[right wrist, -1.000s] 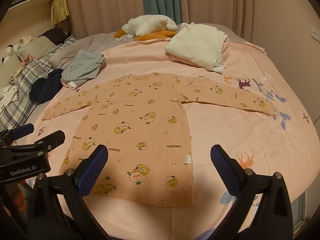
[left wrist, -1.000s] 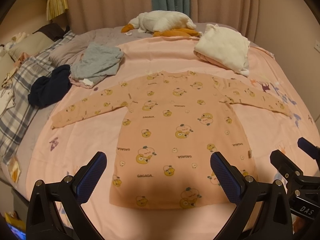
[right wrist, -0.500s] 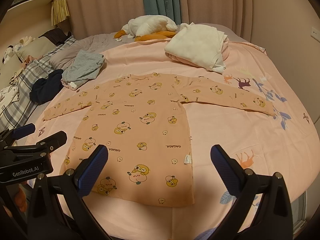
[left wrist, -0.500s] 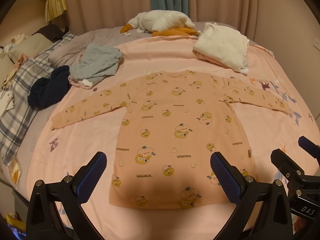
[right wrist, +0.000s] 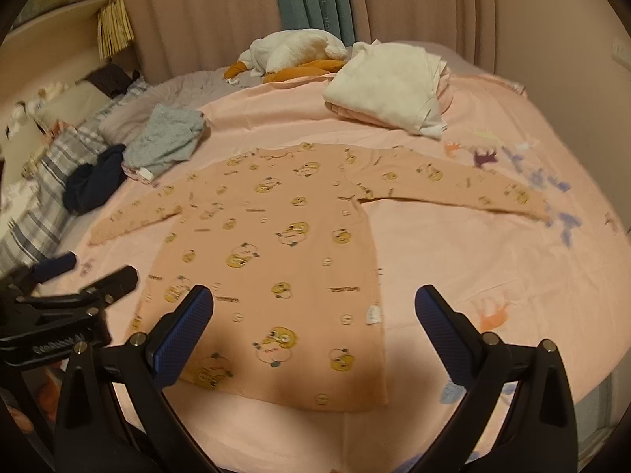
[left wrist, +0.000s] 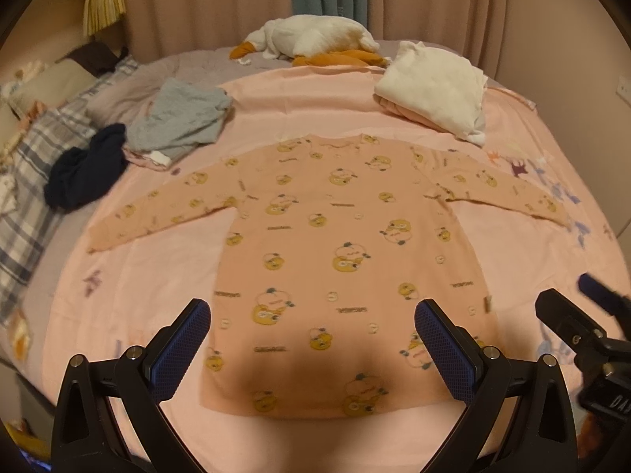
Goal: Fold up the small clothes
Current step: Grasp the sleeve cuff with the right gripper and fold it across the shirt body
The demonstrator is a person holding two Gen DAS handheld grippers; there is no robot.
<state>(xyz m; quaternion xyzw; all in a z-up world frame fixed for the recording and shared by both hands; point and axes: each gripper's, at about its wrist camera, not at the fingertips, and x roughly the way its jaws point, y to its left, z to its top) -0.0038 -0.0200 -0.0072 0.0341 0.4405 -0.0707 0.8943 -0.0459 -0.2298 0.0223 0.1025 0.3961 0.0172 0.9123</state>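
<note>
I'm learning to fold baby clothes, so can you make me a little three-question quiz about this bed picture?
1. True or false: the peach shirt lies flat with both sleeves spread out.
2. Which is nearer the shirt's left sleeve: A, the grey garment, or B, the white folded pile?
3. Fill in: the left gripper and the right gripper are both ____ and hold nothing.

Key
1. True
2. A
3. open
</note>
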